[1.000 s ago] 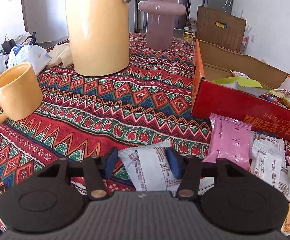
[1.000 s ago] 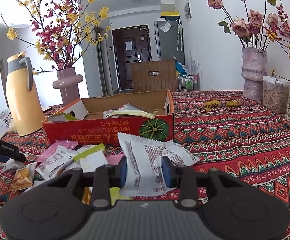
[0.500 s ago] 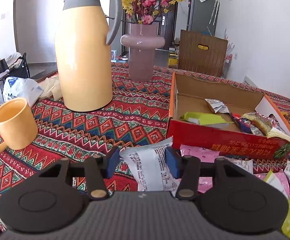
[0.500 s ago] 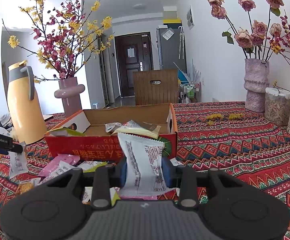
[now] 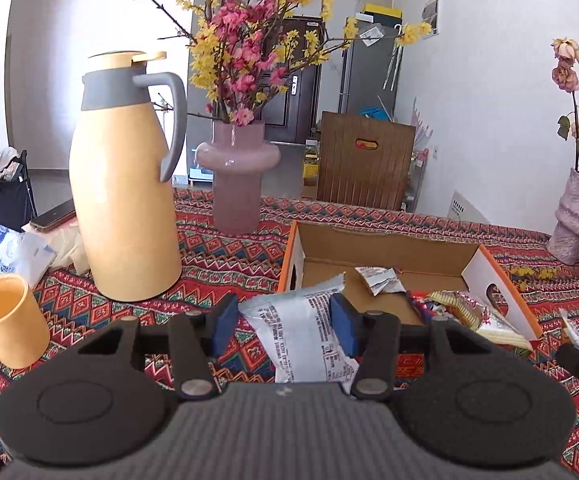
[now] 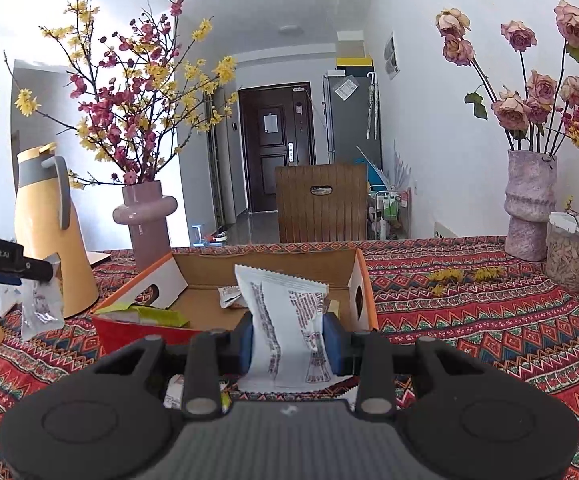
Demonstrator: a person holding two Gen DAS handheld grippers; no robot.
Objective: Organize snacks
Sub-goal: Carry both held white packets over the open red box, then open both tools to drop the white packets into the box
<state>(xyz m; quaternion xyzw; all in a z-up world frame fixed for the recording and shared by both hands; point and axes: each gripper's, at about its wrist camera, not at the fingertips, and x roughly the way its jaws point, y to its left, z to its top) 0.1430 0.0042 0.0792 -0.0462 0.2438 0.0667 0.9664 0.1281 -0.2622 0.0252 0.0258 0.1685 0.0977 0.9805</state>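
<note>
I have two packets in the air at once. My left gripper (image 5: 283, 326) is clamped across a crinkly silver-white foil snack packet with black print (image 5: 303, 338); my right gripper (image 6: 289, 338) pinches a white paper-like sachet with dark red print (image 6: 287, 320), its serrated top edge standing upright. Both hang just short of the shallow cardboard box with red-orange outer walls (image 6: 161, 278) and plain brown inside, so neither is stowed yet. I judge the job partly done: the box already holds a yellow-green flat wrapper (image 6: 149, 314), a small crumpled silver pouch (image 5: 377, 280) and a glossy cracker pack (image 5: 473, 312), while at least one more white wrapper (image 6: 179, 394) lies on the woven zigzag tablecloth (image 6: 469, 320) under my right gripper. The smooth yellow thermos jug (image 5: 123, 204) and yellow ceramic mug (image 5: 7, 322) stand well clear at the left
</note>
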